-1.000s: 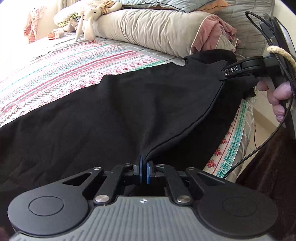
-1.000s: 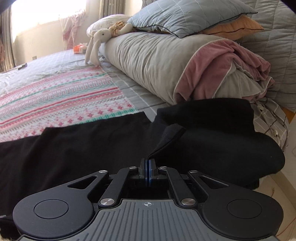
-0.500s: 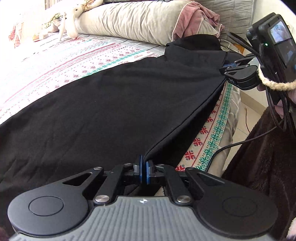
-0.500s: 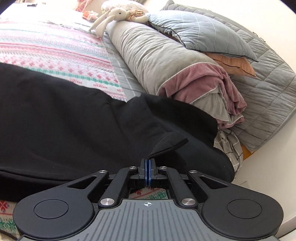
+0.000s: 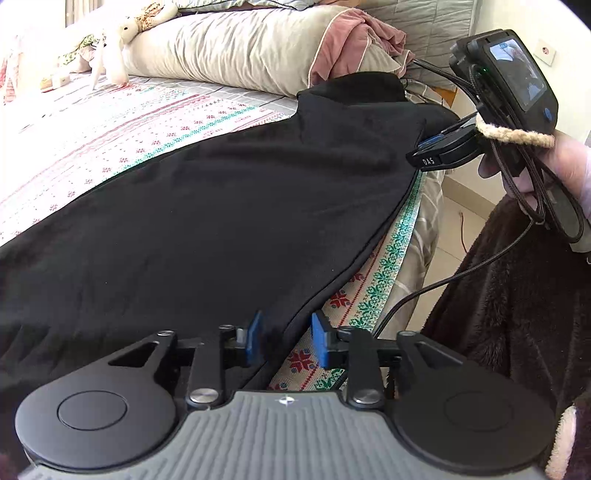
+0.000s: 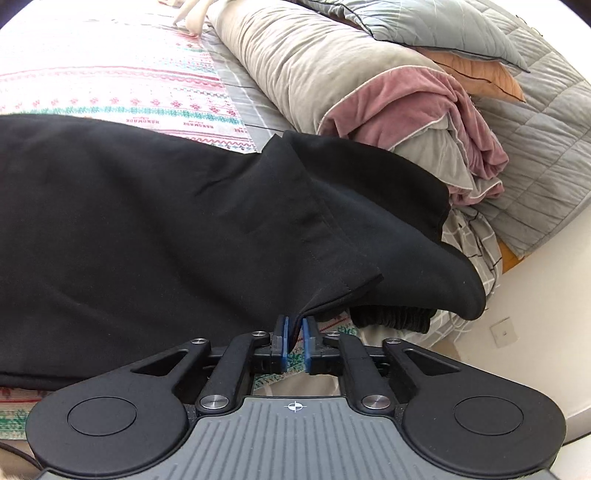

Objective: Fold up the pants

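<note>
Black pants (image 5: 229, 206) lie spread flat along the near edge of the bed, one layer over another; they also fill the left of the right wrist view (image 6: 147, 229). My left gripper (image 5: 286, 338) is open, its blue pads either side of the pants' near edge, which lies loose between them. My right gripper (image 6: 294, 336) has its pads slightly parted with a corner of the pants' hem between them; it also shows at the pants' far end in the left wrist view (image 5: 430, 147). A ribbed cuff (image 6: 391, 317) hangs below the hem.
The patterned bedspread (image 5: 110, 129) lies under the pants. A rolled beige and pink quilt (image 6: 369, 92) and pillows (image 6: 424, 22) lie along the headboard side. A stuffed rabbit (image 5: 114, 48) sits far back. The bed edge (image 5: 388, 266) drops to the floor at right.
Both grippers pulled the pants toward the bed's near edge and laid them flat. The left gripper's jaws have opened, letting go of the edge. The right gripper's pads have started to part.
</note>
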Motion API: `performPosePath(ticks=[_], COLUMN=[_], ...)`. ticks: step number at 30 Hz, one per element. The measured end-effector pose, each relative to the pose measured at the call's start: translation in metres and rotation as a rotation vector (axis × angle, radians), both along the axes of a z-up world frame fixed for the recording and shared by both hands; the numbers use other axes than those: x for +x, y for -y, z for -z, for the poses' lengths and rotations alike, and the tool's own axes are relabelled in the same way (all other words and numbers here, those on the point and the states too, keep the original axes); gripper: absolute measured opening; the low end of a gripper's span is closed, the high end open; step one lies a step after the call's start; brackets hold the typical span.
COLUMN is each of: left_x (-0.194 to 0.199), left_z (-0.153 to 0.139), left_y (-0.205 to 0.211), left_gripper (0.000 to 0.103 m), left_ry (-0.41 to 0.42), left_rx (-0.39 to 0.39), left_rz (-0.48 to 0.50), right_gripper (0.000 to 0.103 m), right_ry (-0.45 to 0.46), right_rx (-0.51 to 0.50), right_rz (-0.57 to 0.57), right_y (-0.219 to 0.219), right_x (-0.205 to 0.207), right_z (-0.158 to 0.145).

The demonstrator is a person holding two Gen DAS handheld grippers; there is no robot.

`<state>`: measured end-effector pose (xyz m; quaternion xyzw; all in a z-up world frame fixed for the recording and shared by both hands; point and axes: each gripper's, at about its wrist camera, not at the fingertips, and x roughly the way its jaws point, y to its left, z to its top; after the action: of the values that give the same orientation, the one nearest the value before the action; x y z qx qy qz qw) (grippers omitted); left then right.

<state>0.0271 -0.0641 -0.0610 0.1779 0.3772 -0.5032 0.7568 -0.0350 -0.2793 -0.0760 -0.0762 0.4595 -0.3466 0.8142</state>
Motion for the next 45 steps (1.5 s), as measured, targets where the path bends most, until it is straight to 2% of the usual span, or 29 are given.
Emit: performPosePath(ticks=[1,2,3,4,5,7,10,15,19,27,33,36,39,42,45], left_x=[0.001,0.002,0.004,0.007,0.009,0.02,0.036,0.071,0.092,0.115,0.138,0.148,0.157,0.161,0.163], left_z=[-0.004,-0.008,-0.012,-0.016,-0.018,-0.023,-0.029,-0.041,-0.043,-0.04,-0.034,-0.03,-0.022,-0.015,-0.004], left_y=[-0.005,-0.01,-0.016,-0.022,-0.026,-0.04,-0.062,-0.105,-0.138,-0.186,-0.209,-0.211,-0.212,-0.212,-0.21], left_gripper=[0.062,0.068,0.078,0.082,0.082,0.085,0.089,0.094,0.098,0.097,0.073,0.059,0.046,0.036,0.032], left_ry=[0.009,0.021,0.036,0.048,0.055,0.064,0.091,0.126,0.14,0.156,0.083,0.04,-0.039,-0.098,-0.127], left_rx=[-0.015,-0.028,-0.039,-0.048,-0.053,-0.053,-0.046,-0.048,-0.05,-0.084,-0.188,-0.218,-0.236,-0.222,-0.158], left_rz=[-0.013,-0.031,-0.058,-0.085,-0.106,-0.168,-0.272,-0.472,-0.603,-0.785,-0.874,-0.883,-0.873,-0.857,-0.845], right_gripper=[0.024,0.035,0.041,0.051,0.055,0.058,0.07,0.078,0.083,0.087,0.087,0.087,0.087,0.087,0.087], right_ry=[0.016,0.04,0.068,0.086,0.099,0.123,0.163,0.207,0.222,0.205,0.184,0.19,0.202,0.205,0.187], right_rx=[0.019,0.04,0.06,0.071,0.077,0.086,0.139,0.261,0.32,0.423,0.523,0.6,0.695,0.796,0.863], right_rz=[-0.005,-0.016,-0.032,-0.046,-0.061,-0.1,-0.179,-0.328,-0.452,-0.639,-0.792,-0.862,-0.896,-0.915,-0.935], right_y=[0.0,-0.001,-0.004,-0.006,-0.009,-0.018,-0.036,-0.067,-0.096,-0.156,-0.204,-0.226,-0.238,-0.245,-0.252], right_x=[-0.003,-0.006,-0.01,-0.011,-0.011,-0.008,0.005,0.04,0.072,0.148,0.205,0.23,0.255,0.276,0.294], right_z=[-0.005,-0.011,-0.018,-0.023,-0.028,-0.037,-0.048,-0.06,-0.065,-0.064,-0.057,-0.053,-0.045,-0.031,-0.019])
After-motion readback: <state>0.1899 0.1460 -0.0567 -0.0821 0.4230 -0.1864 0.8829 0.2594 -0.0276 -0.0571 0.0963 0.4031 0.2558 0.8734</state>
